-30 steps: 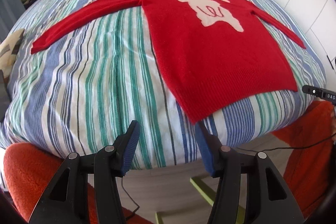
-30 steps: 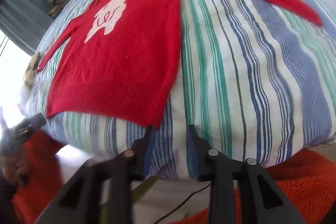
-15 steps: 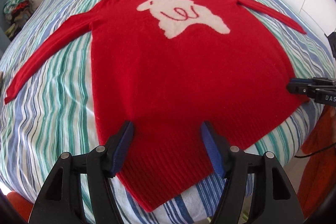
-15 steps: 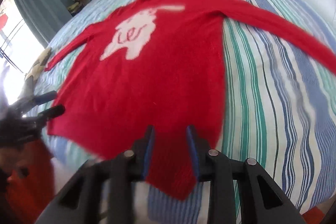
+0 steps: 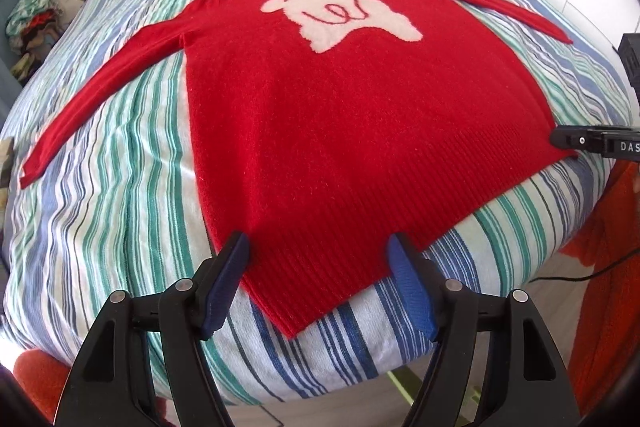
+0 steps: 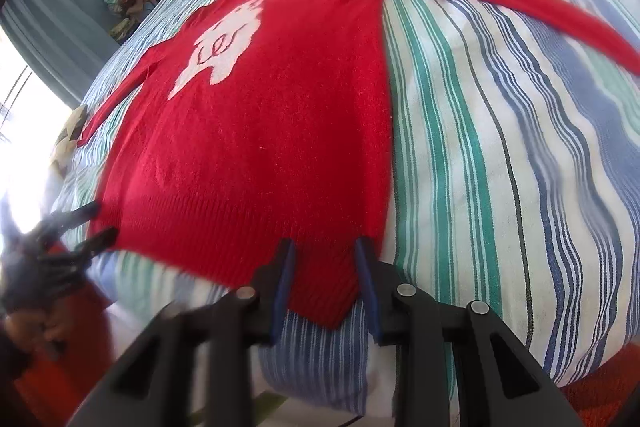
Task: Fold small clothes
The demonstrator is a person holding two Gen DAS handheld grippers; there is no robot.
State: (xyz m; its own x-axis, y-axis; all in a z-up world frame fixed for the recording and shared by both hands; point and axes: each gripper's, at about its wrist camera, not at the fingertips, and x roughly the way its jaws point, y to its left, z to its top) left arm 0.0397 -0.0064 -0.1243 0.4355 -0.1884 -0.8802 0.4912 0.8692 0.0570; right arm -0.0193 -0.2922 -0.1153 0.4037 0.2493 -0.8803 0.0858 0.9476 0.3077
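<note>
1. The sweater (image 5: 340,131) lies flat and face up on my striped bed (image 5: 120,211), both sleeves spread out to the sides.
2. Its white animal motif (image 5: 340,13) sits on the chest, toward the far end of the bed.
3. The ribbed hem (image 5: 360,247) lies at the near edge of the bed, closest to me.
4. My left gripper (image 5: 318,283) points down at the hem's left corner. Its jaws are opening, with the corner lying between and below the blue pads (image 5: 224,283); the pads do not press on the cloth.
5. My right gripper (image 6: 324,287) points down at the hem's right corner (image 6: 328,307). Its jaws stand partly apart, the corner shows in the gap, and neither pad pinches the knit.
6. In the left view, the right gripper's black tip (image 5: 592,141) shows at the right edge, just beside the hem's far corner.
7. In the right view, the left gripper (image 6: 86,227) appears blurred at the left edge, its two fingers next to the other hem corner.
8. A pile of clothes (image 5: 32,19) sits beyond the bed's far left corner.
9. A blue curtain (image 6: 56,3) hangs to the left in the right view.
10. Orange fabric (image 5: 604,287) shows below the bed at the lower corners of both views.
</note>
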